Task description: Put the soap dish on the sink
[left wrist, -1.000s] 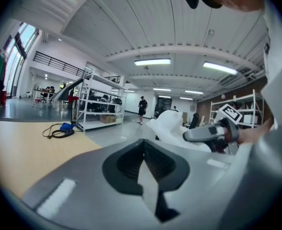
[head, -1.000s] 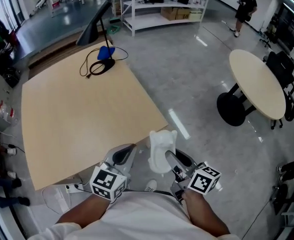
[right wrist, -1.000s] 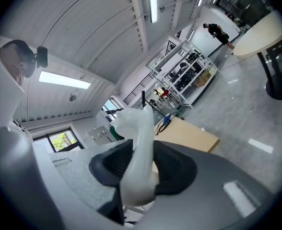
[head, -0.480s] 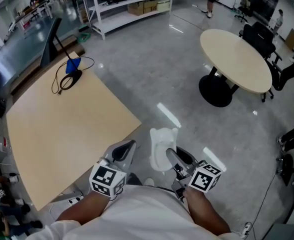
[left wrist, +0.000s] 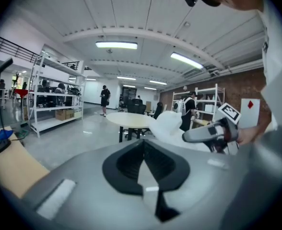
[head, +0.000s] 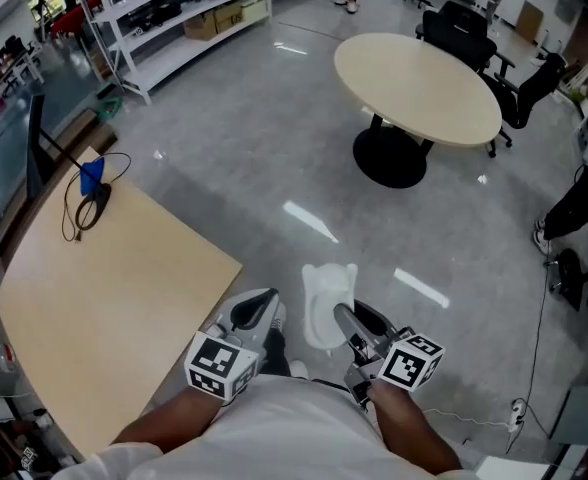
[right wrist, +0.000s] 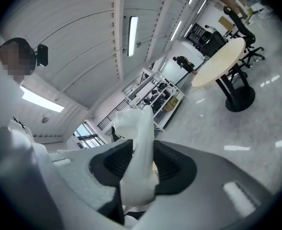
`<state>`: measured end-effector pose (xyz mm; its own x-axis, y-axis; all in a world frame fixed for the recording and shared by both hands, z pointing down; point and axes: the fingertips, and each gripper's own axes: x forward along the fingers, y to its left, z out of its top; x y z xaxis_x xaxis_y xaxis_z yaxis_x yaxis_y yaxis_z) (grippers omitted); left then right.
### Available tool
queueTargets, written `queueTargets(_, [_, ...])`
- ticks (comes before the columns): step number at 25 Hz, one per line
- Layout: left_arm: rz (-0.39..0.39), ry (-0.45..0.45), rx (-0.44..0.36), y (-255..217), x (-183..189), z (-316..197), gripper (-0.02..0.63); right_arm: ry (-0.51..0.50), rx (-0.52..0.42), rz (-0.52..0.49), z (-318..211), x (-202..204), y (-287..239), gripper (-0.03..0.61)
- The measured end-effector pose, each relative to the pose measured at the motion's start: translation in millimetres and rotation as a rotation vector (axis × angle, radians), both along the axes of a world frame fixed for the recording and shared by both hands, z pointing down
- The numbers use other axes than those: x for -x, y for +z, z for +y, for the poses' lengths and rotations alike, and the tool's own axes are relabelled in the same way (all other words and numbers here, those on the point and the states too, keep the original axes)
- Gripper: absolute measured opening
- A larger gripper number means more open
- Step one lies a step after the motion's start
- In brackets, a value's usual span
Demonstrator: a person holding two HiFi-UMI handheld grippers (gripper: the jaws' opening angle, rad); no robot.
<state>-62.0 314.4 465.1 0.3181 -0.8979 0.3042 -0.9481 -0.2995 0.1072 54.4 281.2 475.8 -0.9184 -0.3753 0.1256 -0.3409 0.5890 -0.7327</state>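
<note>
A white soap dish [head: 326,303] stands on edge between the jaws of my right gripper [head: 342,318], which is shut on it. In the right gripper view the soap dish [right wrist: 140,143] rises out of the right gripper [right wrist: 141,164], pinched between the dark pads. My left gripper [head: 254,308] is held beside it at the same height, jaws together and holding nothing. In the left gripper view the left gripper [left wrist: 145,145] is shut, and the soap dish [left wrist: 167,126] and right gripper [left wrist: 198,134] show to its right. No sink is in view.
A square wooden table [head: 94,288] lies to the left with a black cable and a blue object [head: 89,193] on it. A round table [head: 414,83] with black chairs [head: 474,28] stands ahead. White shelving [head: 164,18] is far left. A person [head: 584,198] is at the right edge.
The whole view has swung: the square table has slid left and the round table has come toward the centre. Both grippers keep their pose, the right one still holding the dish.
</note>
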Motion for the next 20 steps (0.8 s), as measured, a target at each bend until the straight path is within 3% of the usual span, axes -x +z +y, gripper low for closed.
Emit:
queueTargets(10, [0.031, 0.148, -0.015, -6, -9, -85, 0.008, 0.158, 0.004, 0.033, -57, -15, -4, 0.138])
queueTargets(20, [0.072, 0.275, -0.041, -13, 6, -177, 0.008, 0.294, -0.016, 0.067, -128, -2, -13, 0.137])
